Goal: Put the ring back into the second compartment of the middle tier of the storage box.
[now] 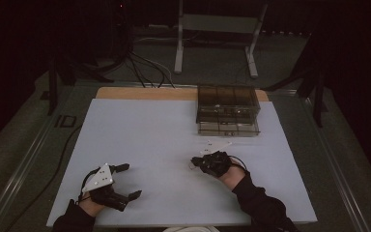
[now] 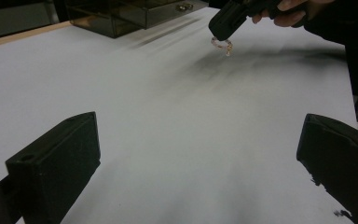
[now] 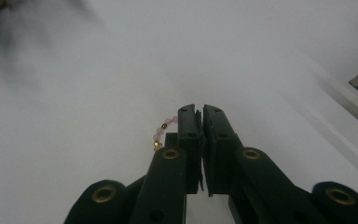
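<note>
High view: your left gripper point(image 1: 125, 181) rests near the desk's point(image 1: 149, 140) front edge, jaws spread and empty, apparently kept clear of the work. Your right gripper point(image 1: 197, 162) hovers mid-desk, short of the smoked transparent plastic drawer box point(image 1: 227, 110).

Left gripper view: a small string of pale pink beads point(image 2: 222, 45) dangles from your right gripper's tip (held off the surface).

Right gripper view: the jaws are pressed together on that bead string point(image 3: 163, 130), which curls out at one side.
</note>
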Demonstrator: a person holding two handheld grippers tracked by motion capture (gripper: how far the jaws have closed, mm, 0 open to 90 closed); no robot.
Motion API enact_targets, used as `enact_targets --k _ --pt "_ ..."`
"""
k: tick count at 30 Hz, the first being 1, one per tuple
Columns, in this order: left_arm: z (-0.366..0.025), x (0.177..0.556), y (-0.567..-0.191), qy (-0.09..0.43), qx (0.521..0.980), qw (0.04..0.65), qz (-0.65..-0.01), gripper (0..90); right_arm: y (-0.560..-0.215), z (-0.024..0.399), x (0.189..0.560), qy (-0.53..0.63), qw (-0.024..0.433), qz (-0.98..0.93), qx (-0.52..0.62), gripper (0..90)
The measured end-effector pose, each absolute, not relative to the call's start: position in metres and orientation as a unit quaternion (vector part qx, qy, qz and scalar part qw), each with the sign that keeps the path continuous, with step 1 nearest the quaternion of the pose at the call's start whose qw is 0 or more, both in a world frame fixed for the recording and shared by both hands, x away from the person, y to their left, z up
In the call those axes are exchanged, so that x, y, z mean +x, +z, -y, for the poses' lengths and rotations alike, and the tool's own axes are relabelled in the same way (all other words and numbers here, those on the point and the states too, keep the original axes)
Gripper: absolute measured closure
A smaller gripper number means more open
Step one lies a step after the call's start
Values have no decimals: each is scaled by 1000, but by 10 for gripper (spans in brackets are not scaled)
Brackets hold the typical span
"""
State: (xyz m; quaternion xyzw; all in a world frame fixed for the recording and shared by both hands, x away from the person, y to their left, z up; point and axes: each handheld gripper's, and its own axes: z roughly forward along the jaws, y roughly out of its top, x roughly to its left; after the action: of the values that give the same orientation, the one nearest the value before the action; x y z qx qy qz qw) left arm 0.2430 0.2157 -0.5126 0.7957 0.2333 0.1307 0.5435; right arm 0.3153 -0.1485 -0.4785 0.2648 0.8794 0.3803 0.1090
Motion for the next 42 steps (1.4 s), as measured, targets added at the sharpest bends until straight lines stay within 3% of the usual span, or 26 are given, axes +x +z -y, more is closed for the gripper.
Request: enact_targets --k 42 --pt "-216 244 -513 130 796 543 -236 8 -448 172 328 399 137 -860 286 873"
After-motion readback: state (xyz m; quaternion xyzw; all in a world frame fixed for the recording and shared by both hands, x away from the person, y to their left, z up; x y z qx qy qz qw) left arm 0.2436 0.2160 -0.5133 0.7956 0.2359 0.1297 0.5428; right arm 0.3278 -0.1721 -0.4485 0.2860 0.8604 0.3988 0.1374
